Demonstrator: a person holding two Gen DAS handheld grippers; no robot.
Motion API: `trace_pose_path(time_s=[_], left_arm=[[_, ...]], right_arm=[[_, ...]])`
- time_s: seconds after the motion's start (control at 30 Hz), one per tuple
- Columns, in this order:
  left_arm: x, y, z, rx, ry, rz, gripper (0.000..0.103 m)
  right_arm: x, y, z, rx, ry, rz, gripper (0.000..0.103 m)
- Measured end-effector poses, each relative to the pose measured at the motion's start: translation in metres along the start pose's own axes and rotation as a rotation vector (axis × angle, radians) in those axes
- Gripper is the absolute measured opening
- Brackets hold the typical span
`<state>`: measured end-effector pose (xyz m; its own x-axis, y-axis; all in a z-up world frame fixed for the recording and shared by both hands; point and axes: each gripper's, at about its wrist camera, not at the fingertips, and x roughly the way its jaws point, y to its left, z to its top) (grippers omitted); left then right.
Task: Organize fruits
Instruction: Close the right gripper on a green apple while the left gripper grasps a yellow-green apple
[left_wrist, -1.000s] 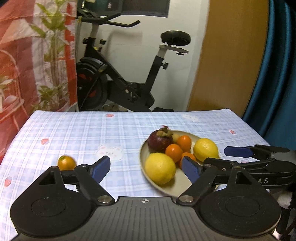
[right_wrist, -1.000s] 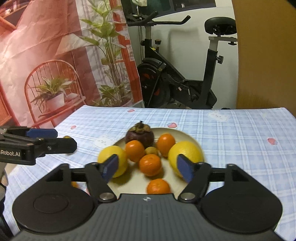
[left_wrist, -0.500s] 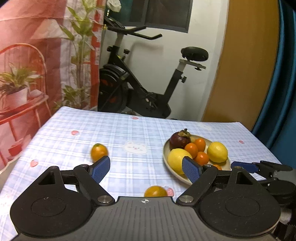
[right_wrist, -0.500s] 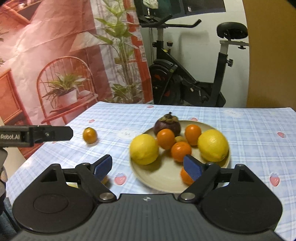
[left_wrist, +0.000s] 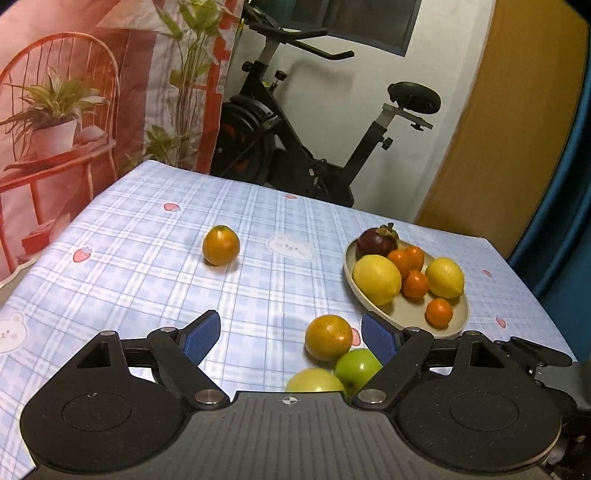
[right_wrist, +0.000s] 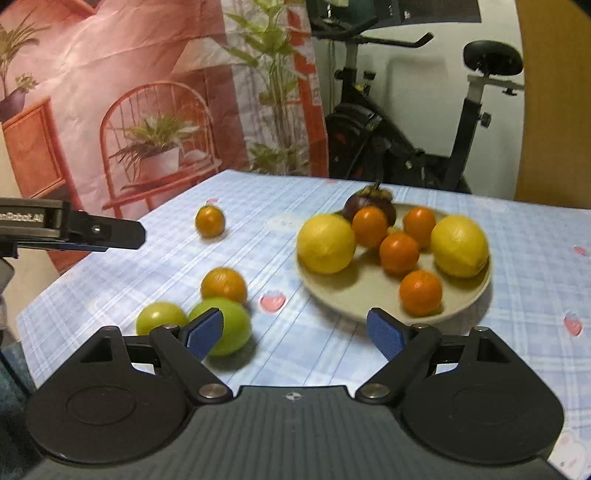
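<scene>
Altogether: two lemons (right_wrist: 325, 244), two green fruits (right_wrist: 225, 325), one mangosteen (left_wrist: 376, 242).

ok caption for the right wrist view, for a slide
Open right gripper faces a plate of fruit; four loose fruits lie on the checked cloth.

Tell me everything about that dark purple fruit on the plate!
The purple fruit is round, dark reddish-purple and smooth-looking, with a crown of stiff brownish leaves on top, like a mangosteen. It looks whole and sits upright at the far edge of the beige plate. A lemon and small oranges crowd against its near side. Neither tool touches it.
</scene>
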<state>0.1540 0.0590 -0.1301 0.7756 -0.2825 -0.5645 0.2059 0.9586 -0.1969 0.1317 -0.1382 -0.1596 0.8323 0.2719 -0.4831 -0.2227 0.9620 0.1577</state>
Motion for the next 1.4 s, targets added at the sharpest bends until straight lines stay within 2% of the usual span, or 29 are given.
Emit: trace_pose_path(time_s=[0.27, 0.57, 0.67, 0.9, 1.0, 1.07, 1.1, 1.23, 1.4], left_arm=[[0.0, -0.001, -0.007, 0.015, 0.002, -0.014, 0.082], [0.007, -0.004, -0.014, 0.021, 0.041, -0.023, 0.08], [0.008, -0.003, -0.014, 0.014, 0.045, -0.02, 0.08], [0.011, 0.0, -0.015, -0.003, 0.059, -0.011, 0.08], [0.014, 0.0, -0.016, -0.002, 0.068, -0.007, 0.08], [0.016, -0.001, -0.017, 0.0, 0.074, -0.009, 0.08], [0.016, -0.001, -0.017, 0.001, 0.076, -0.01, 0.08], [0.018, -0.002, -0.019, 0.004, 0.091, -0.008, 0.08], [0.019, -0.003, -0.019, 0.005, 0.1, -0.007, 0.08]], right_arm=[[0.004, 0.009, -0.006, -0.04, 0.012, 0.058, 0.073], [0.012, 0.018, -0.006, -0.093, 0.002, 0.113, 0.07], [0.022, 0.019, -0.004, -0.103, 0.004, 0.17, 0.07], [0.042, 0.021, 0.0, -0.116, 0.0, 0.24, 0.067], [0.044, 0.019, 0.0, -0.096, -0.003, 0.236, 0.066], [0.044, 0.016, -0.001, -0.085, -0.001, 0.245, 0.062], [0.044, 0.015, -0.001, -0.081, -0.001, 0.241, 0.057], [0.044, 0.013, -0.004, -0.077, 0.015, 0.226, 0.052], [0.044, 0.018, -0.007, -0.108, 0.025, 0.23, 0.05]])
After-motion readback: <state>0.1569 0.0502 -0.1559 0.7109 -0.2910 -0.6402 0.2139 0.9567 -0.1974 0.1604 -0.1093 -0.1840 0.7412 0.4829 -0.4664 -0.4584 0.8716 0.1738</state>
